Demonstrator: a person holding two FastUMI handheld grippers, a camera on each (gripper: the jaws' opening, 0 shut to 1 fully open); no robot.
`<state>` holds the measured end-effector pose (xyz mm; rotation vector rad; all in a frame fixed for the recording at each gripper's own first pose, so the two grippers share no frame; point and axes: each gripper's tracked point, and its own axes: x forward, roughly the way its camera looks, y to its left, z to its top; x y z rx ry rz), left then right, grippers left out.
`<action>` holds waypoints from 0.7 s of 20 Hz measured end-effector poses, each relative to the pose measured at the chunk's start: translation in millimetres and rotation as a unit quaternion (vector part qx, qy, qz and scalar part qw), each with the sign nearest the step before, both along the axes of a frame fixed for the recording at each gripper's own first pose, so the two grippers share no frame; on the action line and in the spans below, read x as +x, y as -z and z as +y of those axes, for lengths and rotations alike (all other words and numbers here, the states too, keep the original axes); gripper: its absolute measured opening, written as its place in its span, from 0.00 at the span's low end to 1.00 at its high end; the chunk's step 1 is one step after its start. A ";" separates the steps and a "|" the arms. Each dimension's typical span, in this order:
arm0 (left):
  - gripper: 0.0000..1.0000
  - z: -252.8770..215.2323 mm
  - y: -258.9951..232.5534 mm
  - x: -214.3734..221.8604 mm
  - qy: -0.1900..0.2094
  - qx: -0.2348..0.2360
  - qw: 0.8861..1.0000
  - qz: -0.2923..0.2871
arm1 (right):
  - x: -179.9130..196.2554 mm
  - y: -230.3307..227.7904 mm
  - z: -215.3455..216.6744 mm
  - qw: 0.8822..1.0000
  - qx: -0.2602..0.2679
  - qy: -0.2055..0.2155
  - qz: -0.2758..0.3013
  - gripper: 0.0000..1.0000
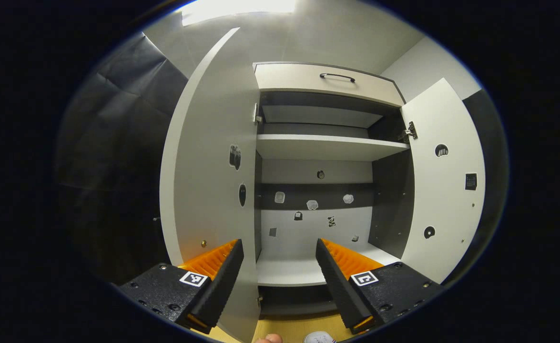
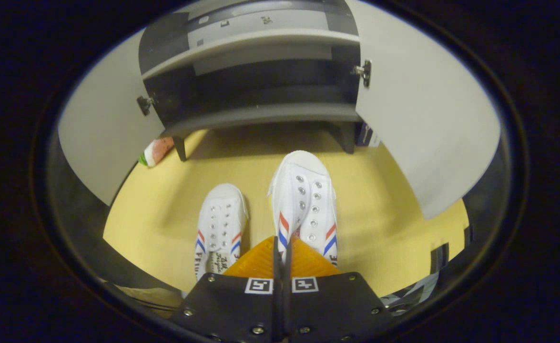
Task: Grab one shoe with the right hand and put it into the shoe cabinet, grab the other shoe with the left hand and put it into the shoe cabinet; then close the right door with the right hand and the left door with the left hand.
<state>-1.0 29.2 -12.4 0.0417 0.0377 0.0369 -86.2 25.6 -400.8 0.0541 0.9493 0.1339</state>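
In the left gripper view, the left gripper (image 1: 280,262) hangs with jaws spread wide before the pale two-door shoe cabinet (image 1: 330,147), both doors open; in the right gripper view, the right gripper (image 2: 282,252) is clenched on the inner side wall of the right-hand white canvas shoe (image 2: 306,205), the other white canvas shoe (image 2: 220,224) just beside it on the yellow floor (image 2: 380,209).

My left gripper (image 1: 280,257) is showing two wedge-shaped fingers with ribbed inner faces, set on textured black blocks dotted with small screws. Each block is carrying a square black-and-white coded marker. My right gripper (image 2: 280,252) is wearing the same markers side by side on its black blocks, with round screw heads glinting along the lower edge.
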 end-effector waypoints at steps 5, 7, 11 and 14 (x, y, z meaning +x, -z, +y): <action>0.93 0.5 -2.4 -0.2 -0.001 0.000 1.000 -0.003 | 60.7 -101.0 14.0 0.995 0.004 -0.017 -0.103 0.01; 0.93 0.2 -4.6 -0.1 -0.002 0.001 1.000 -0.007 | 87.9 -139.7 20.7 0.989 0.007 -0.023 -0.142 0.00; 0.94 1.5 -6.6 -0.4 -0.006 0.000 1.000 -0.012 | 140.8 -204.6 32.6 0.977 0.018 -0.028 -0.212 0.00; 0.93 1.6 -6.6 0.5 -0.009 0.000 1.000 -0.013 | 177.1 -235.9 37.4 0.967 0.010 -0.029 -0.252 0.00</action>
